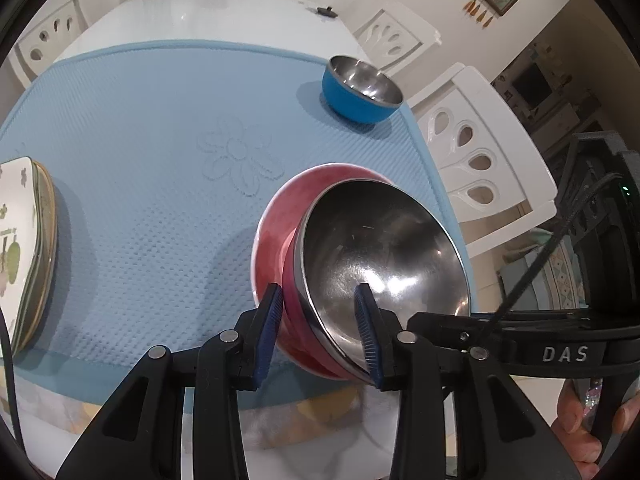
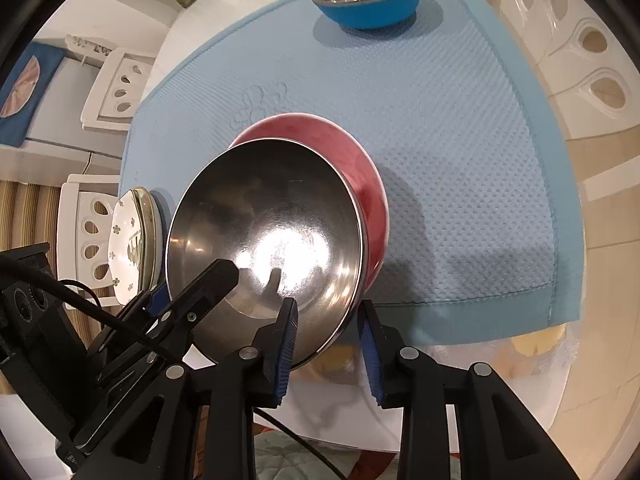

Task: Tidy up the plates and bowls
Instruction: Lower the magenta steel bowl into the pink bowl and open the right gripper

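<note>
I am holding the red bowl [image 1: 280,236] tilted on its side above the mat [image 1: 140,160], and both tongs are at it. My left tongs [image 1: 320,332] are clamping its wall, one pad on the red outside and one on the steel inside, right at the near rim. My right tongs [image 2: 328,344] are straddling the opposite part of the rim: the left pad is lying against the steel inside, but the other pad seems to be standing off the outer wall, so I cannot tell whether that pair is gripping or only closing in.

The blue bowl [image 1: 360,90] is sitting upright on the mat, well ahead of my left tongs and off to their right, alone. The plates [image 1: 28,248] are already stacked far to the left of my left tongs, near the mat's edge (three or so, though I cannot count them surely).

So I am judging the plates as sorted and the bowls as the part left. The red bowl is not yet nested with the blue one; carrying it forward and setting it into or beside the blue bowl looks like the remaining work on this worktop [image 1: 208,16].
</note>
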Tool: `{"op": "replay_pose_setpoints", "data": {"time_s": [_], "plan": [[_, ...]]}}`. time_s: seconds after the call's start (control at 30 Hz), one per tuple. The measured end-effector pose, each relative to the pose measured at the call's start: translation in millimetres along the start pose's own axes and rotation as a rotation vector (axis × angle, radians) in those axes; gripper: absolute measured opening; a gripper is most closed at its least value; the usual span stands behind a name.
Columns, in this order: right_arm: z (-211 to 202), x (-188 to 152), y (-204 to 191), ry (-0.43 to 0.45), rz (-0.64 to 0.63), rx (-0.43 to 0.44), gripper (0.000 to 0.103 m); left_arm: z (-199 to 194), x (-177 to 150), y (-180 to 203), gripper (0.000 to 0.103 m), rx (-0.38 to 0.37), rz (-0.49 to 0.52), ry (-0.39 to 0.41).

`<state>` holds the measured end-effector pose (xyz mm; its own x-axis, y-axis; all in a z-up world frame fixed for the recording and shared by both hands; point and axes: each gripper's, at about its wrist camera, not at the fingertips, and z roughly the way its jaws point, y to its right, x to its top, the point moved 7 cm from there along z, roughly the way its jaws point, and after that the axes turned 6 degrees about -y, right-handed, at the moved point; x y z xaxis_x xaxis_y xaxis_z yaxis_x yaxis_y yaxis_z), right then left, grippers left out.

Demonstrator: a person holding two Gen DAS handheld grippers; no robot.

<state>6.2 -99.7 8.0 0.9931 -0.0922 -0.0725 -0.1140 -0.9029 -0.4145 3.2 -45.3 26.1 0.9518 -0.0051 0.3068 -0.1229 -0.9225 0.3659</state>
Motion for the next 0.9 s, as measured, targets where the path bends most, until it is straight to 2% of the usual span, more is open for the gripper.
{"op": "replay_pose_setpoints", "data": {"time_s": [0.1, 0.2, 0.4, 0.6, 0.9], "plan": [[1, 1, 0, -0.006, 0.006, 0.013, 0.031, -2, 4, -2, 0.037, 0.022, 0.008, 0.003], [-3, 3, -4, 0.006, 0.005, 0.026, 0.031, -9, 11, -4, 0.045, 0.043, 0.026, 0.02], [-6, 3, -6, 0.005, -0.003, 0.03, 0.031, -12, 17, -13, 0.045, 0.072, 0.043, 0.021], [-6, 7, -5, 0.002, 0.0, 0.033, 0.031, 0, 11, -21, 0.045, 0.043, 0.006, -0.024], [-20, 20, -5, 0.041, 0.015, 0.068, 0.031, -10, 26, -24, 0.045, 0.045, 0.004, 0.005]]}}
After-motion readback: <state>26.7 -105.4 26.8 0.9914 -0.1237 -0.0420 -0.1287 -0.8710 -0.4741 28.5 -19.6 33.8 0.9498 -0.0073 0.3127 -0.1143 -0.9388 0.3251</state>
